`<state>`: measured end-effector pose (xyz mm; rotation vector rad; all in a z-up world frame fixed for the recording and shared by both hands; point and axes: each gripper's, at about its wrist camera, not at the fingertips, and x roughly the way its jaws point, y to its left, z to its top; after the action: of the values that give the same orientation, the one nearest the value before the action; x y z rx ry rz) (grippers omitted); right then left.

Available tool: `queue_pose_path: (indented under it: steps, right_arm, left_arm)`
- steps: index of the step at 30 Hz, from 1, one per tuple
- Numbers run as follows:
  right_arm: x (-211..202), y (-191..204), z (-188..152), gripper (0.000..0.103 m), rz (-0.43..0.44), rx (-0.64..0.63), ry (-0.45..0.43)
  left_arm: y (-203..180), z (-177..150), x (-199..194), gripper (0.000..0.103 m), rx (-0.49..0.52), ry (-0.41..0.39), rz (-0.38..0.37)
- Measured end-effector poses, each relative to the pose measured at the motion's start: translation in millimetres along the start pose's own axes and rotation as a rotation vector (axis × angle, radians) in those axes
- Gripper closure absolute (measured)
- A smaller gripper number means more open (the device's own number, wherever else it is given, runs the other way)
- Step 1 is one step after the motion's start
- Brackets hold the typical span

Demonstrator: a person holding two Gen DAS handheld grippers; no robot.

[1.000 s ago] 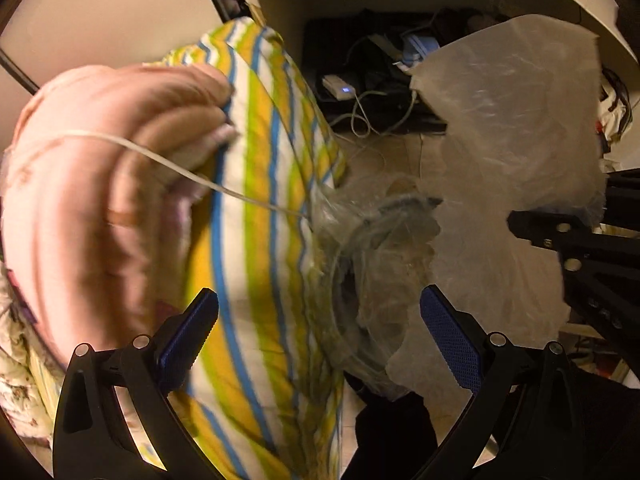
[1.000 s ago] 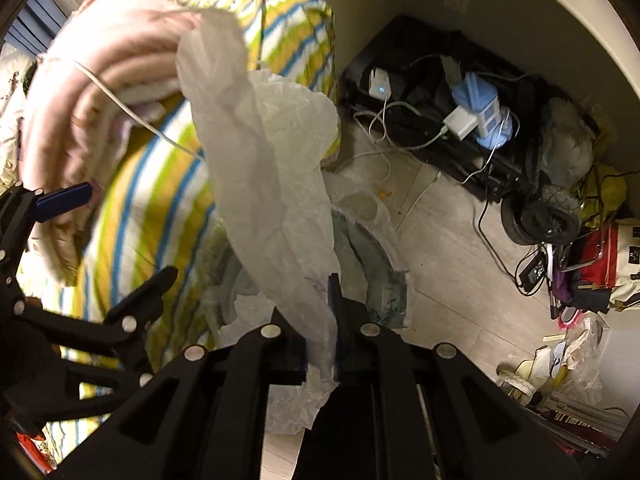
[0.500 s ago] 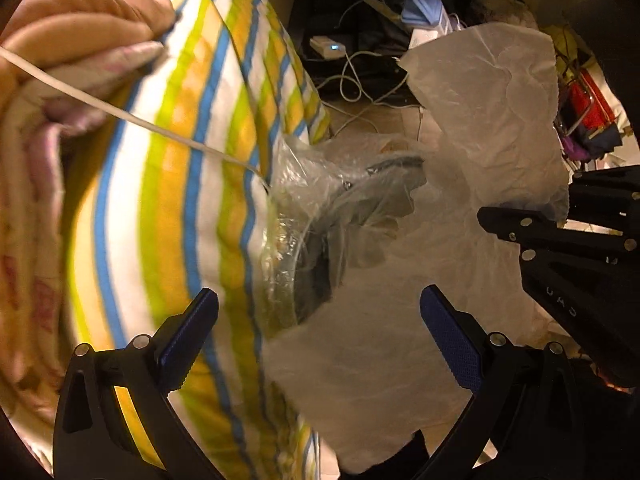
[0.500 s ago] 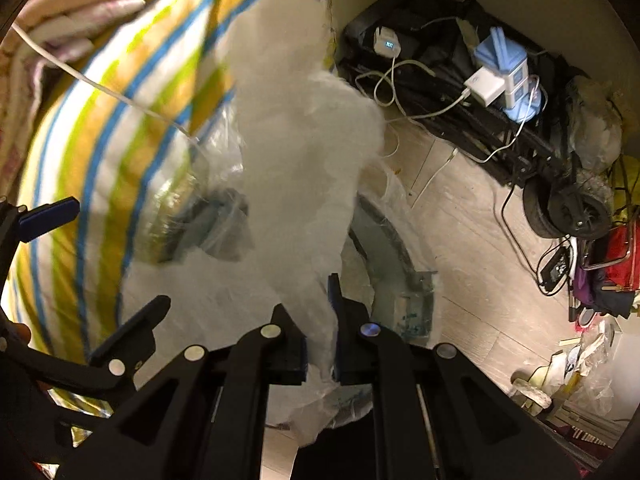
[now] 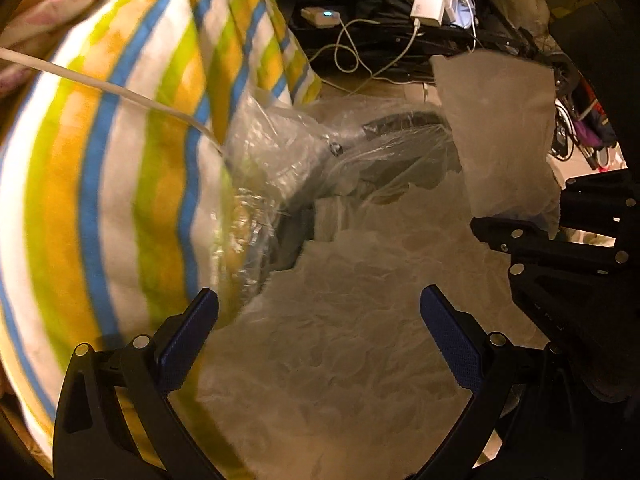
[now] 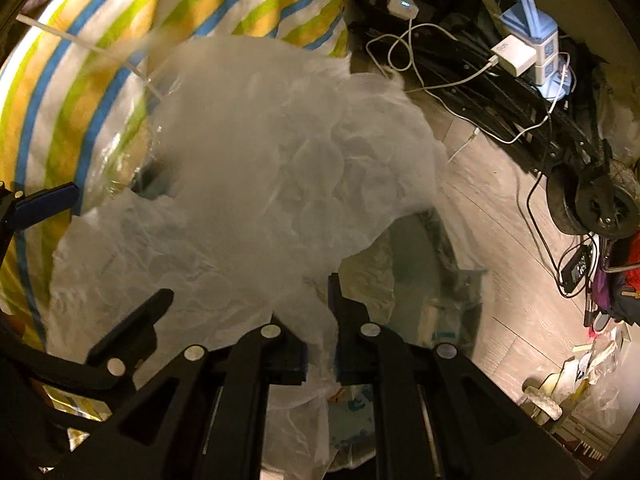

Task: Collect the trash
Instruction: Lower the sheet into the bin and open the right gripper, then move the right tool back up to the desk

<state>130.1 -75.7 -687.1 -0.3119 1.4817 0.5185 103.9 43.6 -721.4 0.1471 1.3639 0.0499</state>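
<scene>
A crumpled, translucent white sheet [image 6: 260, 184] hangs from my right gripper [image 6: 320, 340], which is shut on its lower edge. The same sheet [image 5: 360, 360] spreads under my left gripper [image 5: 319, 300], whose blue pads stand wide apart with nothing pressed between them. Below and behind the sheet sits a dark round bin lined with a clear plastic bag [image 5: 288, 160], its rim [image 6: 420, 264] partly covered by the sheet. In the left wrist view the right gripper [image 5: 560, 240] shows at the right edge, with the sheet's upper flap above it.
Striped yellow, blue and white bedding [image 5: 120, 180] bulges at the left against the bin, crossed by a white cable [image 5: 100, 84]. A power strip with chargers and cords [image 6: 516, 56], a scooter wheel [image 6: 600, 200] and loose litter [image 6: 580, 376] lie on the wood floor.
Both grippers have sunk toward the bin. The sheet has come down with them and now covers most of the bin. The pink bedding has slid out of view at the top.
</scene>
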Motion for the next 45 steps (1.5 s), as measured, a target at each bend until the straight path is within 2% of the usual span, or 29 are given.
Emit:
queue_pose_path:
  steps: [10,14,19,20,22,23,29,31,33,36,39,42,45]
  right_arm:
    - [29.1,-3.5,-5.8,0.092,0.006,-0.023,0.010]
    - [21.5,-2.1,-5.9,0.092,0.010,-0.033,0.013]
    - [-0.6,1.8,-3.4,0.092,0.008,-0.050,0.004]
    - [-7.3,3.5,-2.8,0.087,0.007,-0.053,-0.001]
    - [-20.7,4.7,-1.2,0.063,0.015,-0.050,-0.010]
    - [-28.3,5.4,-1.0,0.059,0.028,-0.040,-0.012]
    - [-71.9,12.2,6.1,0.052,0.029,-0.029,-0.027]
    - [-86.8,14.0,8.0,0.037,0.026,-0.021,-0.031]
    - [-106.3,15.8,10.3,0.030,0.030,-0.004,-0.041]
    - [-129.3,20.0,13.7,0.025,0.021,0.006,-0.057]
    - [-156.7,19.9,20.1,0.025,0.008,0.016,-0.083]
    - [-187.0,21.3,26.3,0.025,-0.030,0.028,-0.124]
    - [-216.7,16.8,34.3,0.011,-0.108,0.042,-0.175]
  left_arm:
    - [-13.1,-5.2,30.4,0.005,0.023,0.004,0.010]
    - [-13.2,-2.1,27.2,0.005,0.019,0.010,0.007]
    - [-10.3,-0.6,-1.4,0.005,0.044,-0.003,0.010]
    - [-8.6,-0.1,-10.0,0.005,0.048,-0.004,0.012]
    - [-5.6,0.8,-23.2,0.005,0.054,-0.006,0.018]
    - [-2.9,0.5,-30.3,0.005,0.053,-0.009,0.020]
    - [20.5,3.3,-79.7,0.005,0.022,-0.020,0.041]
    - [29.2,7.5,-97.8,0.005,0.013,-0.028,0.050]
    - [35.3,11.0,-113.1,0.005,0.009,-0.037,0.056]
    - [44.1,17.8,-142.0,0.005,0.008,-0.058,0.065]
    - [50.0,28.3,-165.2,0.005,0.002,-0.083,0.063]
    - [53.9,41.9,-190.5,0.005,0.007,-0.117,0.055]
    - [58.7,55.8,-220.2,0.005,0.016,-0.157,0.033]
